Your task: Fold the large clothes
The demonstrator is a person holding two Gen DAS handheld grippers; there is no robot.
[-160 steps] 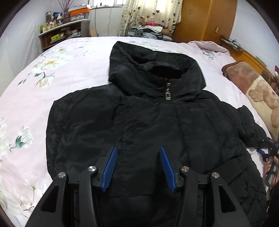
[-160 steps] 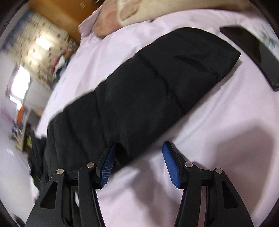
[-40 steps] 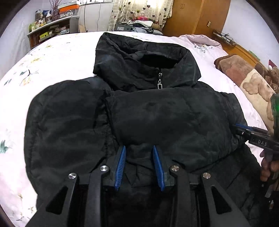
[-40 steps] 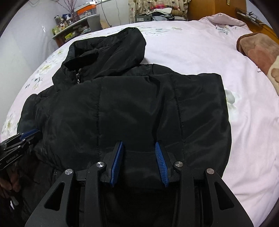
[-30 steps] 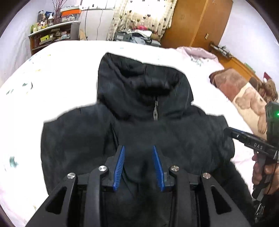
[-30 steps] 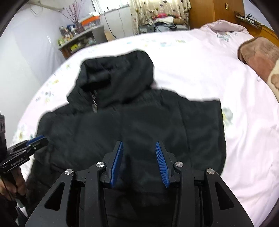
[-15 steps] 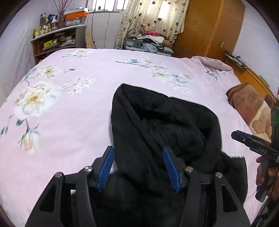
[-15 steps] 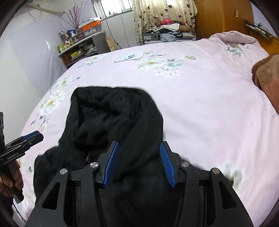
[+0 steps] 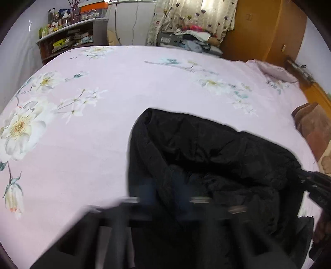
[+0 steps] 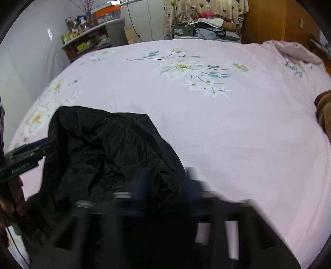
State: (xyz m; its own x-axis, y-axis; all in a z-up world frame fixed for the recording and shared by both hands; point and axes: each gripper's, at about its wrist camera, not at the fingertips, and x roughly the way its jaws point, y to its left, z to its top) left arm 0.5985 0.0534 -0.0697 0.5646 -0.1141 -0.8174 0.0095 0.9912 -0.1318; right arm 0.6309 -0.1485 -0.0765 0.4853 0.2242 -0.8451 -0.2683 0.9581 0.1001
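A black hooded padded jacket lies on the pink floral bed sheet; only its hood and upper part show. It also shows in the right wrist view. My left gripper is over the jacket, below the hood's left side, and is smeared by motion blur. My right gripper is over the hood's right side, also blurred. Neither view shows how the jaws stand. The other gripper's body shows at the right edge of the left wrist view and at the left edge of the right wrist view.
A brown bear-print blanket lies at the bed's right side. A cluttered shelf, a wooden wardrobe, heart-print curtains and a pile of clothes stand beyond the bed's far edge.
Both grippers have moved forward up the jacket toward the hood. The jacket body has dropped out of view, leaving the hood. The jaws looked wider half a second ago; now both are blurred.
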